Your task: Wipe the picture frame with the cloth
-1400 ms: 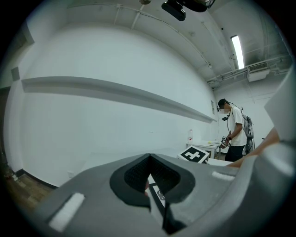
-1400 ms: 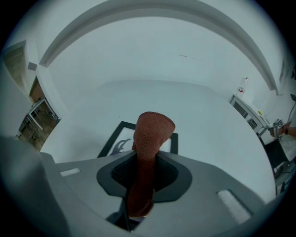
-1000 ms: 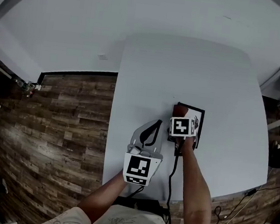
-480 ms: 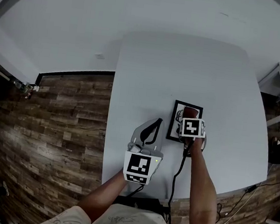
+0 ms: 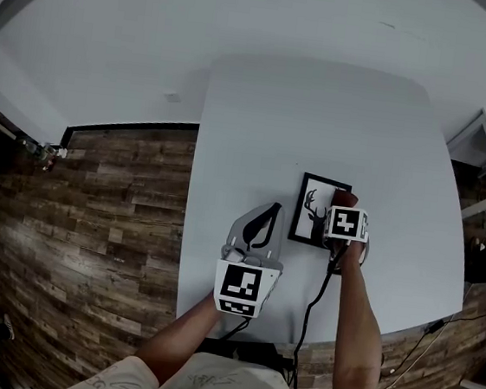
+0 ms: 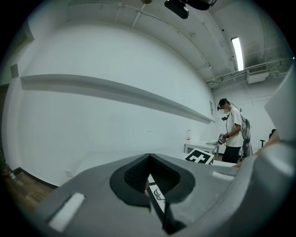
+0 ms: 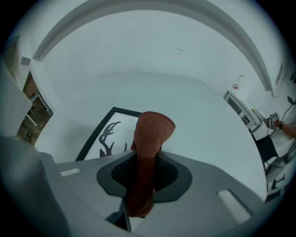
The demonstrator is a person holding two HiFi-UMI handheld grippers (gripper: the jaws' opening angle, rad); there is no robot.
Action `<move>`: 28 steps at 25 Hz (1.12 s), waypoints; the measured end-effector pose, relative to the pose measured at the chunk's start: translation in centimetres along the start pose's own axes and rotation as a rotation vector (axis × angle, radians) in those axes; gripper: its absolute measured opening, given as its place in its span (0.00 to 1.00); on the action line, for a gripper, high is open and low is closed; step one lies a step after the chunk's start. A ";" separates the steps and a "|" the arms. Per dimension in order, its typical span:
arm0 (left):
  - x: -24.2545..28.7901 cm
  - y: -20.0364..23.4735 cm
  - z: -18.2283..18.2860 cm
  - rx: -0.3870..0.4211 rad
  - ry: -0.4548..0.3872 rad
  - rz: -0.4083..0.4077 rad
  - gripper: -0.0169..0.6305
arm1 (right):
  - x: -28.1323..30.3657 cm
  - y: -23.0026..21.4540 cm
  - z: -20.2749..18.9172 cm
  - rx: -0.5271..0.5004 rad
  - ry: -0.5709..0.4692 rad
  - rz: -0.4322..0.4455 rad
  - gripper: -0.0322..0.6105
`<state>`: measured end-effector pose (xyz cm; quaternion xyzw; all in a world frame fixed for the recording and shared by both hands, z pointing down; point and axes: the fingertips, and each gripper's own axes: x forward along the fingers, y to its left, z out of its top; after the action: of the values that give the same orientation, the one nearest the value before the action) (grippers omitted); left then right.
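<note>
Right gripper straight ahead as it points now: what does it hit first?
Likely the bare table just past the picture frame's far right corner, with the cloth in its fingers touching first; depth is unclear.

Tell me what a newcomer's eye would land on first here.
The rust-red cloth stands out, pinched in the right gripper over the right side of the black picture frame with its stag silhouette, which lies flat on the white table. The left gripper sits shut and empty to the frame's left.
</note>
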<state>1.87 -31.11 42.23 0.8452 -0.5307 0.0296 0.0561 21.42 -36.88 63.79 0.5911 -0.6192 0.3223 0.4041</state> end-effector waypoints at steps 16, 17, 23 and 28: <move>-0.5 0.1 0.5 -0.003 -0.014 0.008 0.03 | -2.6 10.2 1.6 -0.088 -0.052 0.164 0.21; -0.5 0.0 0.4 -0.004 -0.010 0.005 0.03 | -2.6 10.5 1.3 -0.095 -0.046 0.170 0.21; -0.4 -0.3 0.0 -0.015 -0.003 -0.007 0.03 | -1.8 10.9 -0.6 -0.109 -0.011 0.160 0.21; -0.1 -0.6 -0.1 -0.012 0.001 -0.013 0.03 | -1.5 9.3 -1.2 -0.088 -0.007 0.139 0.21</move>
<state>2.31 -30.73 42.32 0.8482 -0.5253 0.0264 0.0619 12.27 -34.27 63.75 0.5295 -0.6738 0.3199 0.4041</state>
